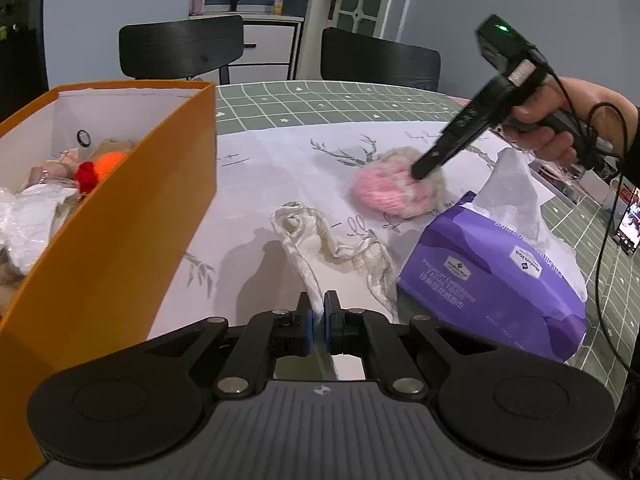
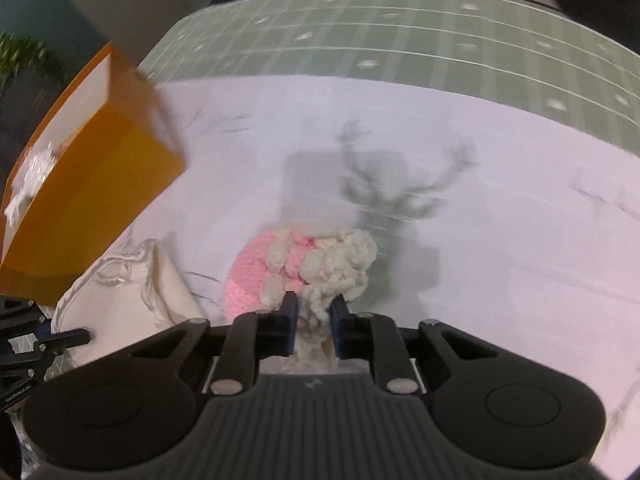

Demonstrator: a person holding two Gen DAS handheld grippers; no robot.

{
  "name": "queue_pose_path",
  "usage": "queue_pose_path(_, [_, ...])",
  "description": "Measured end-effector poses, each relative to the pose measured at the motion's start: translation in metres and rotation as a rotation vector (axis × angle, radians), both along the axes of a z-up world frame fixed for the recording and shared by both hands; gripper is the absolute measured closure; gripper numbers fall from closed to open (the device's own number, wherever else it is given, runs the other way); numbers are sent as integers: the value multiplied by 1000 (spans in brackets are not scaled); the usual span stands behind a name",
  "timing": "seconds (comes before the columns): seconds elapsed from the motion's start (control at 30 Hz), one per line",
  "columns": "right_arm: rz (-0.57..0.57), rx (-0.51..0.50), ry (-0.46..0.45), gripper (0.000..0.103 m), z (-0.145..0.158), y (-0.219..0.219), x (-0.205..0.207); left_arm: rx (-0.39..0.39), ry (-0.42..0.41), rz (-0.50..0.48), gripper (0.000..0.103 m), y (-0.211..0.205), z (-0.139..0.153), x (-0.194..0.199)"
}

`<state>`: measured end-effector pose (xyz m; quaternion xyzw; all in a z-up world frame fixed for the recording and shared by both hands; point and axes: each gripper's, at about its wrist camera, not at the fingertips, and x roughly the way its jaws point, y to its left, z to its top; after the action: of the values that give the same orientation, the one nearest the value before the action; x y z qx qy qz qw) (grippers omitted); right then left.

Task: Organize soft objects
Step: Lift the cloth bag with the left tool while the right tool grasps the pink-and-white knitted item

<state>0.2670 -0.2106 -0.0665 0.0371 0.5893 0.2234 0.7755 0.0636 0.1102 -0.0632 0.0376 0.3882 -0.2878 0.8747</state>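
Note:
My left gripper (image 1: pixel 318 308) is shut on the near end of a cream satin cloth (image 1: pixel 320 236) that trails across the white table cover; the cloth also shows in the right wrist view (image 2: pixel 132 292). My right gripper (image 2: pixel 314 312) is shut on the cream edge of a fluffy pink-and-cream plush piece (image 2: pixel 304 268); from the left wrist view its tips (image 1: pixel 420 170) press into that plush (image 1: pixel 384 192). An orange box (image 1: pixel 120 216) at the left holds several soft items, among them an orange ball and a red piece.
A purple tissue pack (image 1: pixel 492 280) with a tissue sticking out lies right of the cloth. Two black chairs (image 1: pixel 180 46) stand behind the green grid tablecloth (image 1: pixel 320 100). A phone (image 1: pixel 628 226) and a cable sit at the far right. The orange box also shows in the right wrist view (image 2: pixel 92 184).

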Motion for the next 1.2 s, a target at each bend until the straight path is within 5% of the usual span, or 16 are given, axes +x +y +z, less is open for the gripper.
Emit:
queue_pose_path(0.27, [-98, -33, 9, 89, 0, -65, -31, 3, 1, -5, 97, -5, -5, 2])
queue_pose_path(0.67, [-70, -66, -46, 87, 10, -72, -60, 16, -36, 14, 94, -4, 7, -2])
queue_pose_path(0.73, [-72, -104, -55, 71, 11, -67, -60, 31, -42, 11, 80, -6, 8, -1])
queue_pose_path(0.8, [-79, -138, -50, 35, 11, -63, -61, 36, -30, -2, 61, -8, 6, 1])
queue_pose_path(1.03, [-202, -8, -7, 21, -2, -73, -56, -93, 63, 50, 28, -6, -8, 27])
queue_pose_path(1.2, [-237, -31, -25, 21, -12, -73, -55, -71, 88, 106, 27, -12, -21, 41])
